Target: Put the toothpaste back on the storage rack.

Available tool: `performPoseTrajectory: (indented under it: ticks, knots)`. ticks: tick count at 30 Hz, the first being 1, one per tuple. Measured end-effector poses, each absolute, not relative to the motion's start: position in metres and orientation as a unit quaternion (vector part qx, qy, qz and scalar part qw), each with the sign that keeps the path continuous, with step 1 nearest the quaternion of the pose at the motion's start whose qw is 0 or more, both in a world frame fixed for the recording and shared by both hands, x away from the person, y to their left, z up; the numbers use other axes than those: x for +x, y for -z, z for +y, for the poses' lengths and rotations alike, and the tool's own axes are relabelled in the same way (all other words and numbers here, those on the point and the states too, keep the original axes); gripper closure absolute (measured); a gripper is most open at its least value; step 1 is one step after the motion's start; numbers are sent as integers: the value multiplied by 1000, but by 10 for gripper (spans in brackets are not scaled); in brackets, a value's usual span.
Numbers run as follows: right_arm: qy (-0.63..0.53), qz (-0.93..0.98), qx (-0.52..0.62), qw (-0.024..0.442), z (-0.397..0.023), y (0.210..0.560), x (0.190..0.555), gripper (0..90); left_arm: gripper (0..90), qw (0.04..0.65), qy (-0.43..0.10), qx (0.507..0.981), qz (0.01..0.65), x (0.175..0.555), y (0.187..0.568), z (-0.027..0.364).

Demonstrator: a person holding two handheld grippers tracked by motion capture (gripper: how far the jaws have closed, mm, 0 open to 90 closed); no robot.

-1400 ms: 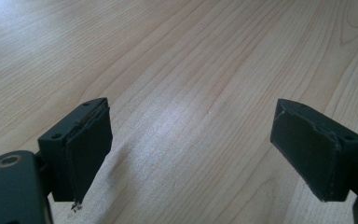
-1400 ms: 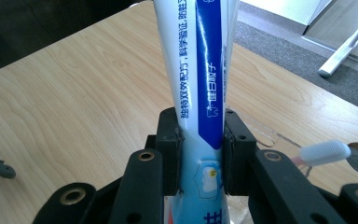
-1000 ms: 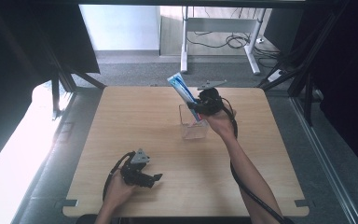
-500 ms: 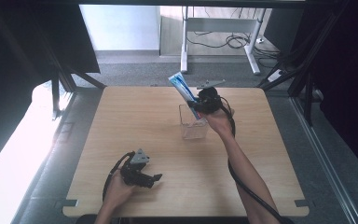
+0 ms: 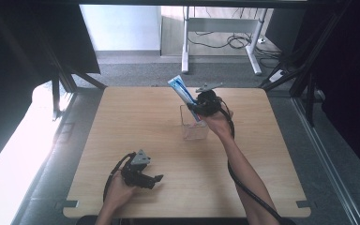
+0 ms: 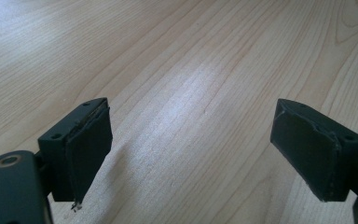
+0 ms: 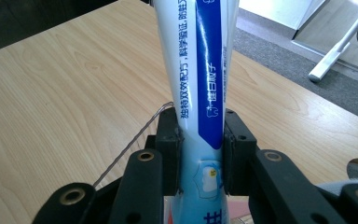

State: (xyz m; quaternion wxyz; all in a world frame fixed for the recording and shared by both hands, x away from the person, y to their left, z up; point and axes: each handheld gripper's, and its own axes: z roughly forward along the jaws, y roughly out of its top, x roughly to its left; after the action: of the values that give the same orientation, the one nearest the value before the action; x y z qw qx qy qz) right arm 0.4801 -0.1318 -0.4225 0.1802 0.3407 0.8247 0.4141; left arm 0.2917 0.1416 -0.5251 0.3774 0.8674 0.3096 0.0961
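A blue and white toothpaste tube (image 5: 182, 90) leans up and to the left, its lower end inside a clear plastic cup (image 5: 194, 129) near the middle of the wooden table (image 5: 122, 117). My right gripper (image 5: 198, 108) is shut on the tube just above the cup's rim. In the right gripper view the tube (image 7: 198, 70) rises between the two black jaws and the cup's rim (image 7: 130, 144) curves below. My left gripper (image 5: 151, 180) rests low near the table's front edge, open, with only bare wood between its pads (image 6: 86, 149).
A white desk frame (image 5: 218, 40) and cables lie on the floor beyond the table's far edge. Dark frame struts (image 5: 304, 70) stand at both back corners.
The right gripper has lowered the tube slightly so its end sits in the cup, which now stands upright. The left gripper has not moved.
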Motion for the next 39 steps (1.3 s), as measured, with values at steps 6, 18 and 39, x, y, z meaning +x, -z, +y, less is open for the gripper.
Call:
performPoseTrajectory:
  ticks: [6, 18, 39]
  knots:
    - [-410, 829, 334, 181, -129, 428, 481, 729, 129, 378, -96, 867, 309, 292, 525, 142]
    - [-403, 837, 328, 174, -131, 439, 483, 723, 129, 376, -96, 868, 309, 292, 525, 141]
    - [-390, 849, 323, 150, -136, 448, 479, 696, 129, 375, -93, 870, 308, 292, 527, 139]
